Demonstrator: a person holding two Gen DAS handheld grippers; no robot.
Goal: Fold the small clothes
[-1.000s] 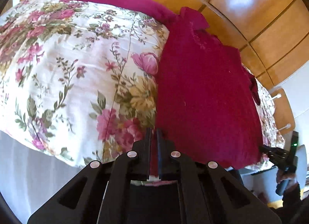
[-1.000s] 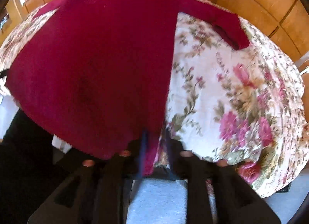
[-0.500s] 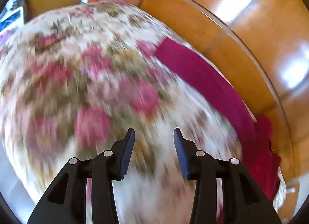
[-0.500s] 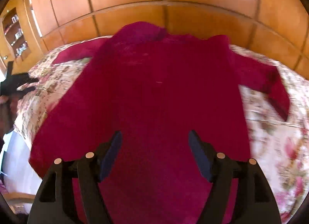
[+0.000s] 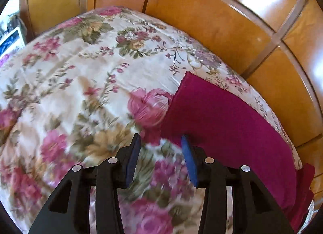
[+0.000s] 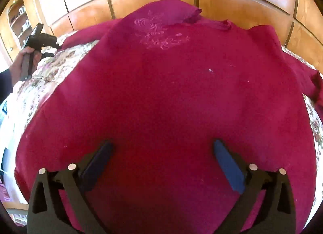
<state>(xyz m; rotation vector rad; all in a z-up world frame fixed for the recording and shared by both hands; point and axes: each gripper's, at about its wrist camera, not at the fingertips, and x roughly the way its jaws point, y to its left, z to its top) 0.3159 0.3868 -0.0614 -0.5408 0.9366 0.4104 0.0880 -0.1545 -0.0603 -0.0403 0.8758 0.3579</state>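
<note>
A dark red sweater (image 6: 171,96) with pale embroidery near the neck lies spread flat on a floral bedspread (image 5: 80,84). In the left wrist view its long left sleeve (image 5: 228,117) stretches out across the spread. My left gripper (image 5: 160,143) is open and empty, hovering at the sleeve's lower edge near the cuff end. My right gripper (image 6: 161,147) is wide open and empty, above the sweater's lower body. The left gripper also shows in the right wrist view (image 6: 38,41), held in a hand by the sleeve end.
Glossy wooden wardrobe panels (image 5: 222,24) stand close behind the bed. Wooden shelves (image 6: 19,20) are at the far left. The bedspread's front edge (image 6: 12,113) drops off at the left below the sweater's hem.
Both grippers let go of the sweater's hem corners and opened. The left one moved up to the left sleeve. The right one moved over the sweater's body.
</note>
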